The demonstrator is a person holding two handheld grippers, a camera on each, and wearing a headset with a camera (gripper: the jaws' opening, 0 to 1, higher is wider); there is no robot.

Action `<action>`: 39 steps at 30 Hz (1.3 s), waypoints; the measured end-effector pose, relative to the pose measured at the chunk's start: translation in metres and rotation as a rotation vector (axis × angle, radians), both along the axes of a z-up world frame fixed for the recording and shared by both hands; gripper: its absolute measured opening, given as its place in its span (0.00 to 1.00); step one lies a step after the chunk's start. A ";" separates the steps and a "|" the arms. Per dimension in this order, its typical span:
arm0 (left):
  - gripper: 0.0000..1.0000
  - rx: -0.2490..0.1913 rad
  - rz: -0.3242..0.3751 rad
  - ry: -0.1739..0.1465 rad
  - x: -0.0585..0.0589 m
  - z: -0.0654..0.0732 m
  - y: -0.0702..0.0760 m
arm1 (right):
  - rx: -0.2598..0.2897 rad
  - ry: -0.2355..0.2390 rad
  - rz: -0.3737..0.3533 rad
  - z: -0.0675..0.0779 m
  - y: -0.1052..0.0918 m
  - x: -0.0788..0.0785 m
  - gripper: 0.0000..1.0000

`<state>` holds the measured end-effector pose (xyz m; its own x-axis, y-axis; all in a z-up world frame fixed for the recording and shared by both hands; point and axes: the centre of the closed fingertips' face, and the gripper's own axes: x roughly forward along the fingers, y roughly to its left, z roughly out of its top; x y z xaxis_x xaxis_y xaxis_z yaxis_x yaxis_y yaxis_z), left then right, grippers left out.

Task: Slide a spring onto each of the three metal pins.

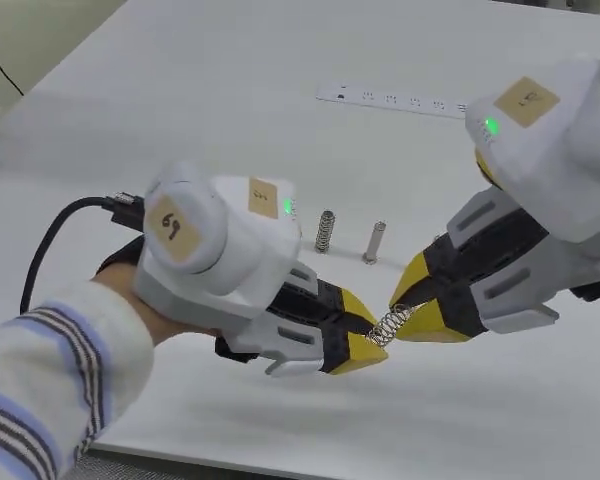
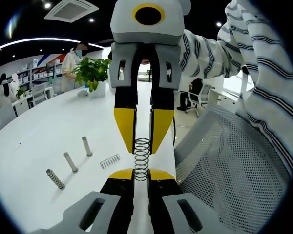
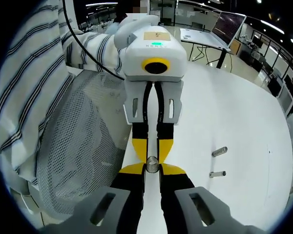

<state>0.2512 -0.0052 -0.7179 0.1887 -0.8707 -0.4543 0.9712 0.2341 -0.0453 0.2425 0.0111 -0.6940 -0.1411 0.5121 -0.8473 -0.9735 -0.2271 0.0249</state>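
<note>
Facing tip-to-tip, left claw (image 1: 368, 332) and right claw (image 1: 404, 314) pinch one spring (image 1: 388, 326).

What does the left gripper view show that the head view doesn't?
Left gripper view, not head view: a loose spring lying on the table, a second bare pin, and a potted plant. Head view, not left gripper view: a white power strip farther along the table. Both: the held spring gripped between the left gripper and right gripper, a pin wearing a spring, and a bare pin.
</note>
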 end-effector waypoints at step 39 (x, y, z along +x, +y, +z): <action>0.02 -0.040 0.019 0.015 0.004 0.000 0.002 | -0.088 -0.024 0.019 -0.021 0.007 0.004 0.08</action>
<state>0.2551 -0.0031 -0.7177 0.1991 -0.8845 -0.4220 0.9657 0.2503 -0.0691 0.2461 0.0185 -0.7151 -0.1296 0.4330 -0.8920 -0.9696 -0.2438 0.0225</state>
